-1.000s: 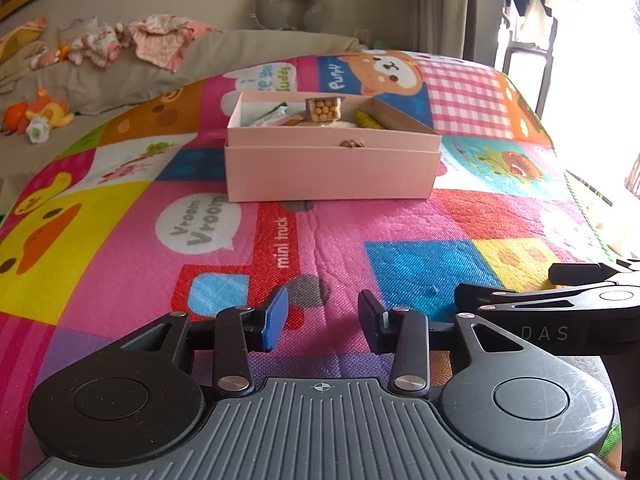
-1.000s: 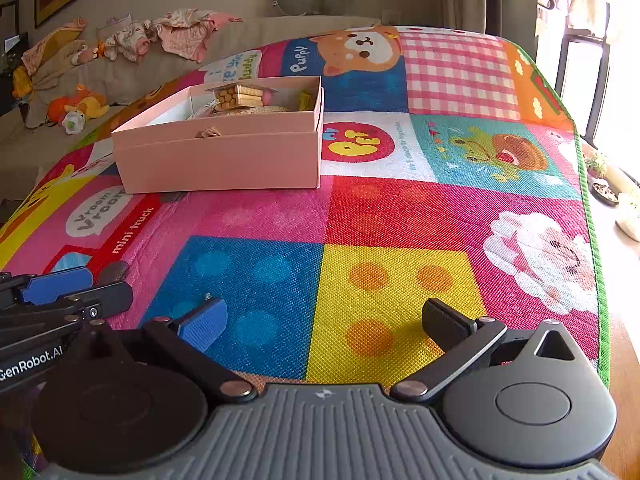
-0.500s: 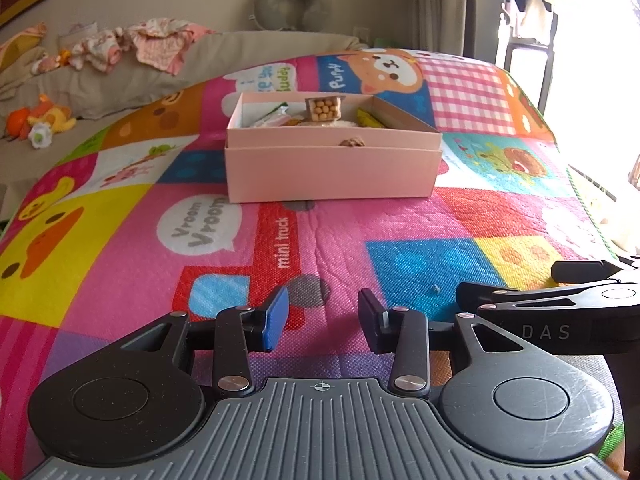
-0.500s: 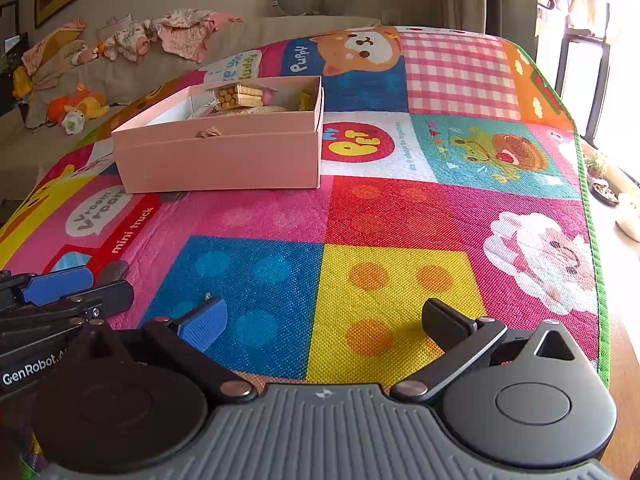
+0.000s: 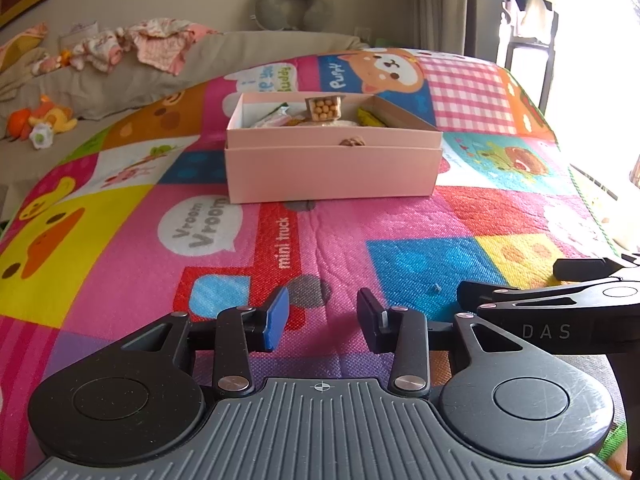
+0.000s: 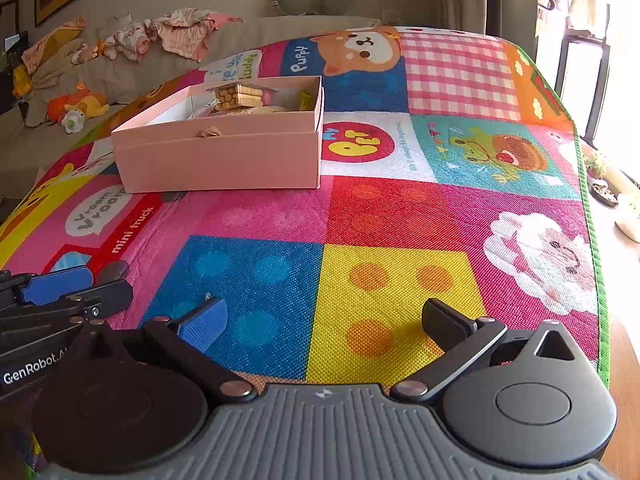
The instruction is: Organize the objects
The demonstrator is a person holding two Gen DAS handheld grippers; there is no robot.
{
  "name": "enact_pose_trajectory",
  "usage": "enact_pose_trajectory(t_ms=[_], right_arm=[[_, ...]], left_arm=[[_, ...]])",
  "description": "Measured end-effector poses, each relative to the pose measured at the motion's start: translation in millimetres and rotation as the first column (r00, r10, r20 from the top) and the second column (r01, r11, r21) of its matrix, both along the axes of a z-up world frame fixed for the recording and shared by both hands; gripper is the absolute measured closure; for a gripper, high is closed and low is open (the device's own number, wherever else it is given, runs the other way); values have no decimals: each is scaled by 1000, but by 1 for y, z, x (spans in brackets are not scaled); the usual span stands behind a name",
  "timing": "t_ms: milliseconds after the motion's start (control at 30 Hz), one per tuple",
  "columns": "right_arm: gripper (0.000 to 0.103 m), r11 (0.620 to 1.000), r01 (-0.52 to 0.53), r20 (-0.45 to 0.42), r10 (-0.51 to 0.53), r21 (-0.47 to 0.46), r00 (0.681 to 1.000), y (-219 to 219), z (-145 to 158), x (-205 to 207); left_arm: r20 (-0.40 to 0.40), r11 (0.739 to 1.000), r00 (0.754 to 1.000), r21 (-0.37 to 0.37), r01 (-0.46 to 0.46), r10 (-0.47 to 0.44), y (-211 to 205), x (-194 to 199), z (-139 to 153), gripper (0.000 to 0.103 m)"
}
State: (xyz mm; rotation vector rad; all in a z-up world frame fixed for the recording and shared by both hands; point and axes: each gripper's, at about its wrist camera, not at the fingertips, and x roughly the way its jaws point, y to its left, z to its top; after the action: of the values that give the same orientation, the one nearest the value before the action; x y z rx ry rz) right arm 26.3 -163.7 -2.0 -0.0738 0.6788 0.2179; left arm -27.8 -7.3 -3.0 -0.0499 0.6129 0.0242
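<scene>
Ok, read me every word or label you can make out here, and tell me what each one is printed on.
"Vroom Vroom": white speech bubble on the play mat.
"mini truck": red stripe on the mat.
"Puppy": blue patch beside the dog picture.
"My Pet": red circle on the mat.
"DAS": right gripper body, seen from the left wrist.
"GenRobot.A", cut off: left gripper body, seen from the right wrist.
Snack packets in the pink box: too small to read.

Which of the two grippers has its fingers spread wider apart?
The right gripper: its fingers stand far apart, empty above the colourful play mat. The left gripper has a narrower gap, also empty.
</scene>
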Motion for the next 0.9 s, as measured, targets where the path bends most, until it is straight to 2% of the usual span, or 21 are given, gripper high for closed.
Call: enact_pose_trajectory(t_ms=[900], right_arm=[[0,1000,0,0,0,-1,1000,-1,0,0]], left_arm=[[1,1000,1000,-12,1,-1,1,0,0,60]])
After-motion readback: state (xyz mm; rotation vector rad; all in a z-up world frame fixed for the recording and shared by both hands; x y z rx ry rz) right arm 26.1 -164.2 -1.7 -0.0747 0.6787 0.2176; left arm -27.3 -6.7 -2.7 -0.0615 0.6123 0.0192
